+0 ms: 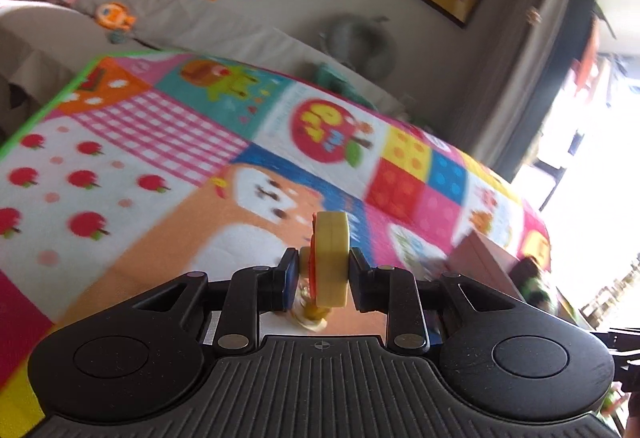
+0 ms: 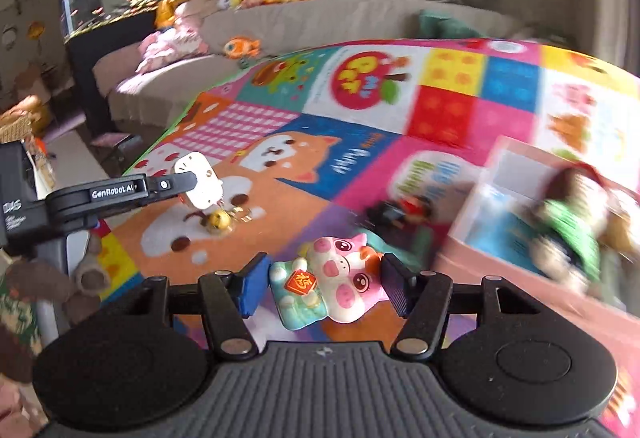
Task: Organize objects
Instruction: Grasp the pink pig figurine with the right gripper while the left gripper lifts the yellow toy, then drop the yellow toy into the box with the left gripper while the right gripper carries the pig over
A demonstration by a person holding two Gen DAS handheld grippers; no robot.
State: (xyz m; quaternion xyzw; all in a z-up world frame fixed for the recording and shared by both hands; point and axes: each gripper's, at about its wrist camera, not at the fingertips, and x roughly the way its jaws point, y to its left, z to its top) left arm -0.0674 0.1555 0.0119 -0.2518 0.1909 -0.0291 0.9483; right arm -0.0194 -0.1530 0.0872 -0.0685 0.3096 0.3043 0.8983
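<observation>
In the left wrist view my left gripper (image 1: 323, 272) is shut on a round yellow and orange toy (image 1: 330, 258), held edge-on above the colourful play mat (image 1: 160, 158). A small yellowish charm (image 1: 312, 314) dangles under it. The right wrist view shows that gripper (image 2: 192, 182) at the left, with the toy (image 2: 202, 186) looking pale and a gold bell (image 2: 220, 223) hanging below. My right gripper (image 2: 324, 288) is shut on a pink pig figurine (image 2: 336, 282) with a red tag, its pads against both sides. The pig is sharp while the mat behind it is blurred.
A pink box (image 2: 500, 234) at the right holds a doll in green (image 2: 568, 230); the box also shows in the left view (image 1: 484, 262). A dark and red toy (image 2: 400, 212) lies on the mat. A sofa (image 2: 320, 26) with plush toys runs behind.
</observation>
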